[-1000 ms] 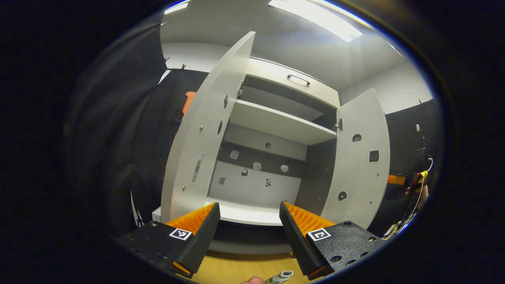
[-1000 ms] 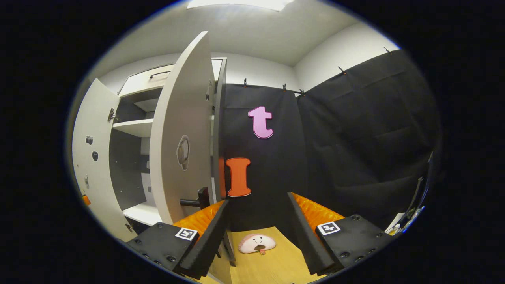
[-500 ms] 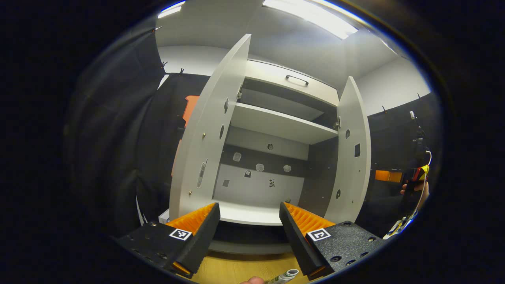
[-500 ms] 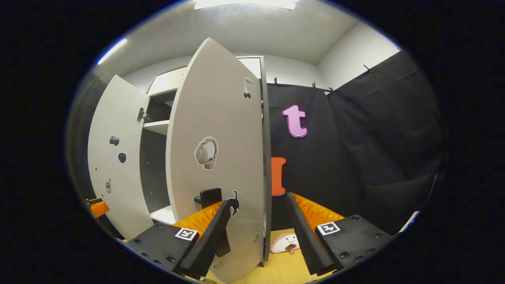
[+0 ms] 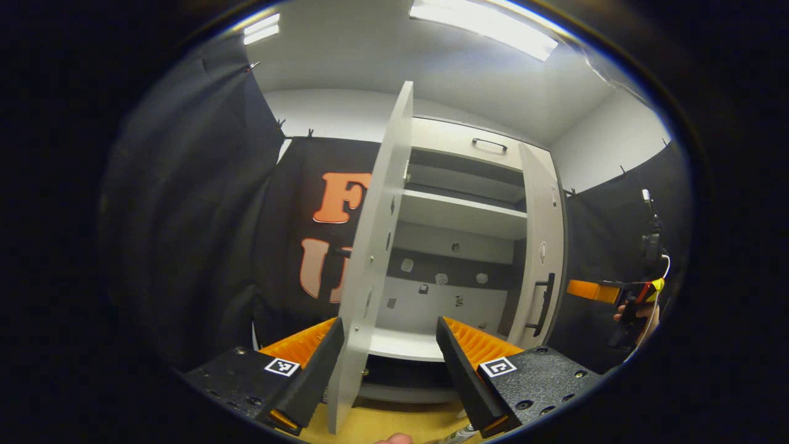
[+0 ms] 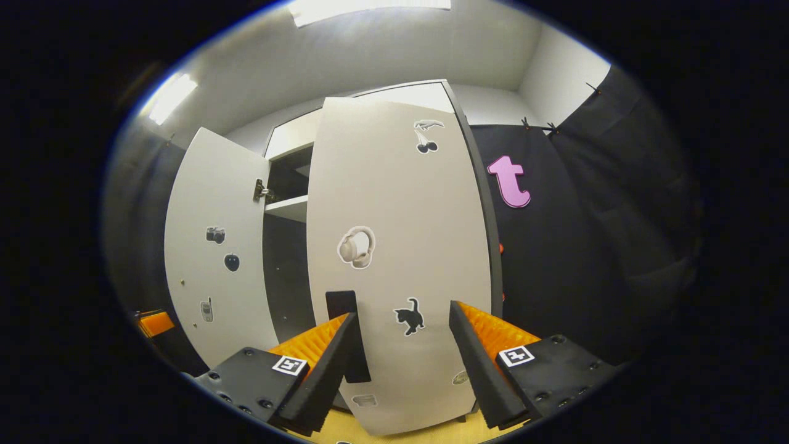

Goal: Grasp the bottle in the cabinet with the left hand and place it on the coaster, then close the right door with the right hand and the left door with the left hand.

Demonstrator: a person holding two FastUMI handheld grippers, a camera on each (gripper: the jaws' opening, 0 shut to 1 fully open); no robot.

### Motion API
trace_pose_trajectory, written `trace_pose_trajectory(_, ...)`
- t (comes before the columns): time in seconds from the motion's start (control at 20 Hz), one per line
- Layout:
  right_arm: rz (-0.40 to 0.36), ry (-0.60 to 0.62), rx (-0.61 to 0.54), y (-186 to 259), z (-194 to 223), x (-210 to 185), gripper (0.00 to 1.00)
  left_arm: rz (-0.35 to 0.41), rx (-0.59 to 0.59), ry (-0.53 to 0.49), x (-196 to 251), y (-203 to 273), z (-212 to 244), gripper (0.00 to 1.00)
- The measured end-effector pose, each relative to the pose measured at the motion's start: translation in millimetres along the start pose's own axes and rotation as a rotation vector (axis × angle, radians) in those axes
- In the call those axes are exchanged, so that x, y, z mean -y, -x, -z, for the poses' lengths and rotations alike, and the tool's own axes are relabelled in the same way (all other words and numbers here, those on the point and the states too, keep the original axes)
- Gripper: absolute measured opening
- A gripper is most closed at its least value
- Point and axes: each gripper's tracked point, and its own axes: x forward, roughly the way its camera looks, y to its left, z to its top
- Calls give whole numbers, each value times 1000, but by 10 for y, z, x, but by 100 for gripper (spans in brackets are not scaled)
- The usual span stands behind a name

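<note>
Right gripper view, right door (image 6: 394, 246), cat sticker (image 6: 409, 316), no legible writing

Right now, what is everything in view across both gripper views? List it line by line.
Cabinet: one, white with dark inner walls, straight ahead.
Shelf: one, white, upper part of the cabinet.
Left door: one, white, wide open, edge-on in the left gripper view.
Right door: one, white, nearly shut, with a black handle.
Stickers: several on both doors, mostly black or pale.
Table: one, wooden, below the cabinet.
Bottle: one, pale, at the bottom edge of the left gripper view.
Ceiling light: one long panel, white, overhead.
Left gripper: one, open.
Right gripper: one, open, in front of the right door.
</note>
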Motion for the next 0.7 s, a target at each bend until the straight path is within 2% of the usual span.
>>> trace_pose_trajectory(0.2, 29, 17, 7, 100, -7, 93, 97, -198, 119, 1, -619, 135, -500, 91)
trace_pose_trajectory(0.35, 39, 16, -3, 197, 21, 129, 97, -307, 150, -129, -1030, 88, -626, 91)
trace_pose_trajectory(0.45, 50, 16, -9, 258, 26, 172, 97, -302, 133, -157, -1090, -94, -553, 90)
trace_pose_trajectory(0.6, 76, 23, -18, 397, 77, 246, 98, -265, 61, -125, -1131, -435, -281, 91)
trace_pose_trajectory(0.7, 96, 27, -38, 467, 127, 307, 98, -254, 54, -125, -1120, -586, -180, 91)
